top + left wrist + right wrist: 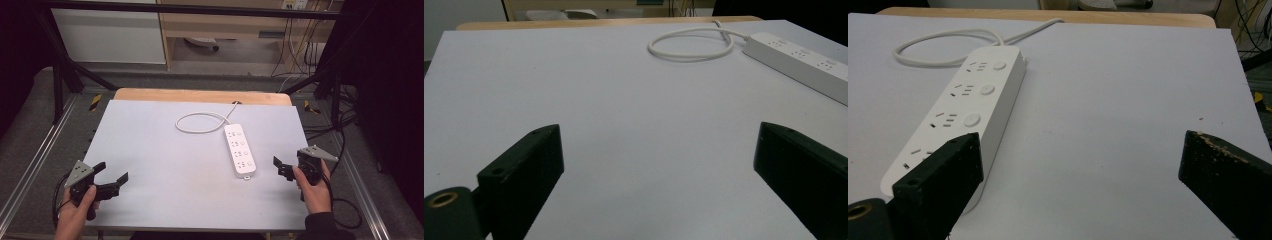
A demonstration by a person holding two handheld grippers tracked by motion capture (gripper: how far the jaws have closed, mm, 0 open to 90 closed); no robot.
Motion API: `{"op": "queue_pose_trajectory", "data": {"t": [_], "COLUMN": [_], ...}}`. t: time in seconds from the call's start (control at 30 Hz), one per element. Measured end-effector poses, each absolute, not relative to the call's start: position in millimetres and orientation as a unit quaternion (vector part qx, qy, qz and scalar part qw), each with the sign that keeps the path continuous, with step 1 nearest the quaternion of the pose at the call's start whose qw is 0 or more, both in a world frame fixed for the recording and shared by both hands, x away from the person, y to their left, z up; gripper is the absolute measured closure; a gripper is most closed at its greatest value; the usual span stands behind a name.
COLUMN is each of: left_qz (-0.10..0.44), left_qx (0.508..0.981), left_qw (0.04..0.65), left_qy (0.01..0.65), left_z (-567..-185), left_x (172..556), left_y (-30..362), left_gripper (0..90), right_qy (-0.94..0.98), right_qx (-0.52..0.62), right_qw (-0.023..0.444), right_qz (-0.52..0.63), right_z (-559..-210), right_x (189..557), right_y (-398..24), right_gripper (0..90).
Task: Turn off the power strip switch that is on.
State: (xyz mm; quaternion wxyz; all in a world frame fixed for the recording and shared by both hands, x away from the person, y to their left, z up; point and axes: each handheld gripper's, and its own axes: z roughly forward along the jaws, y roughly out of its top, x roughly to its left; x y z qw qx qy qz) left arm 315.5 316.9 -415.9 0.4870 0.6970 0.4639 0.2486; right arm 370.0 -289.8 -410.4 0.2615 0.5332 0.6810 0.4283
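White glossy plastic makes up the power strip (240, 150), a long rounded bar with four socket groups, each paired with a round button, lying flat right of centre on the bench (165, 150). Its round white cord (200, 122) curls into one loose loop behind it and runs off toward the far edge. A smooth, matte pale grey sheet covers the bench, with a strip of light wood showing along the far side. Held in the person's left hand (75, 212), the left tongs (111, 179) sit near the front left corner, their blocky black jaws spread wide apart with nothing between them, well apart from the strip. At the right edge, the right hand (315, 187) holds the right tongs (281, 167), also spread open and empty, just beside the near end of the strip; in the right gripper view one jaw stands in front of that end, and the other jaw's inner face looks chipped and rough. Each tool carries a grey three-cornered plate on top.
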Motion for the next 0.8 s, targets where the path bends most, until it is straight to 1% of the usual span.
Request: {"op": "queue_pose_trajectory", "data": {"t": [0.33,0.53,0.7,0.8], "left_qz": [0.249,0.249,0.248,0.248], "left_qx": [0.697,0.696,0.698,0.698], "left_qw": [0.487,0.487,0.486,0.486], "left_qy": [0.464,0.465,0.464,0.464], "left_z": [-415.8,-415.9,-416.0,-416.0], "left_x": [315.4,315.3,315.5,315.5], "left_y": [317.0,317.2,316.8,316.4], "left_gripper": [5.6,5.6,5.6,5.6], "right_qy": [0.687,0.687,0.694,0.705], "right_qx": [0.530,0.518,0.507,0.503], "right_qw": [0.251,0.254,0.251,0.236], "right_qz": [0.429,0.441,0.445,0.441], "right_z": [-423.0,-433.8,-442.2,-448.4], "right_x": [357.0,351.8,351.3,353.6], "right_y": [-300.3,-303.6,-299.8,-290.8], "right_gripper": [5.7,5.3,5.0,4.7]}}
